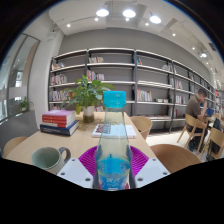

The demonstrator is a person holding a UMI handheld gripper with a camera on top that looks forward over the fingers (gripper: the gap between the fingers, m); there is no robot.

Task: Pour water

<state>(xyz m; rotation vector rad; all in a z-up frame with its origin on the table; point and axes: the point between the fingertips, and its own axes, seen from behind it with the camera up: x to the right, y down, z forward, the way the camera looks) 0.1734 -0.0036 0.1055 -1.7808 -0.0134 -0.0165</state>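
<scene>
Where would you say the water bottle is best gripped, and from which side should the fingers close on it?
Grip the bottle on its clear, straight-sided body, below the blue cap. It stands upright between the gripper fingers, so closing them level from its two sides should hold it; the narrower neck looks less secure. The mug stands apart.

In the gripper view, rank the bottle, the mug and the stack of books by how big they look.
1. Bottle, held between the gripper fingers; nearness to the camera inflates it.
2. Stack of books and mug: look alike, so unranked.
</scene>
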